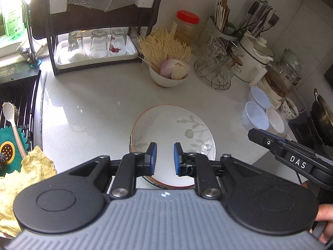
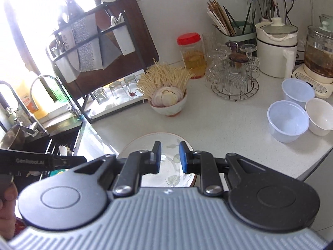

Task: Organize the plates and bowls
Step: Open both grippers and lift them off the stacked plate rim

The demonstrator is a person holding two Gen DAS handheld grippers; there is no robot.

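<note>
- Plates [image 1: 172,129] stacked at the near edge of the tabletop [image 1: 93,95]; bowls [image 2: 288,120] grouped well apart, far right.
- Left gripper [image 1: 164,158] and right gripper [image 2: 170,156] above the stack, fingers parted, empty.
- Probably between pickups; next, reaching for a bowl.

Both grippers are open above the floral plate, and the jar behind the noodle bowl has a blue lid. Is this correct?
Not quite. The jar has a red lid, clear in the right wrist view. The rest holds: the left gripper and right gripper are open above the floral plate, and the jar stands behind the noodle bowl.
</note>
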